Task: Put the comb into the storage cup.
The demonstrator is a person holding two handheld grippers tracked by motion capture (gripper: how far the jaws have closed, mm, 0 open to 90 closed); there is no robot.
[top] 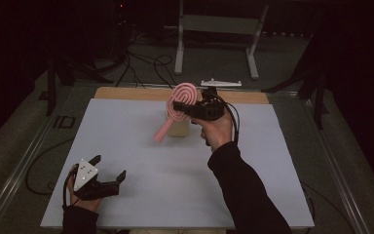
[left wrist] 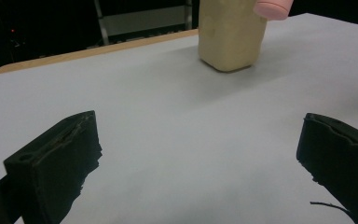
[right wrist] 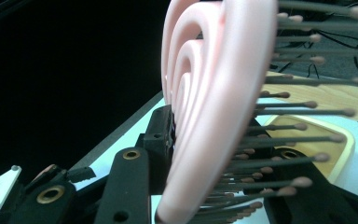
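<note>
A pink hairbrush with a looped head hangs tilted above the table, handle end pointing down-left. My right gripper is shut on its head; in the right gripper view the black jaws clamp the brush from both sides, bristles sticking out to the right. Just below the brush stands a beige open container, whose rim lies under the bristles. My left gripper rests near the table's front left corner, open with nothing between its jaws. It faces the container and the brush handle tip.
A white board covers the table, with a wooden strip along its back edge. A small white part lies behind that strip. Metal stand legs and cables are on the floor beyond.
</note>
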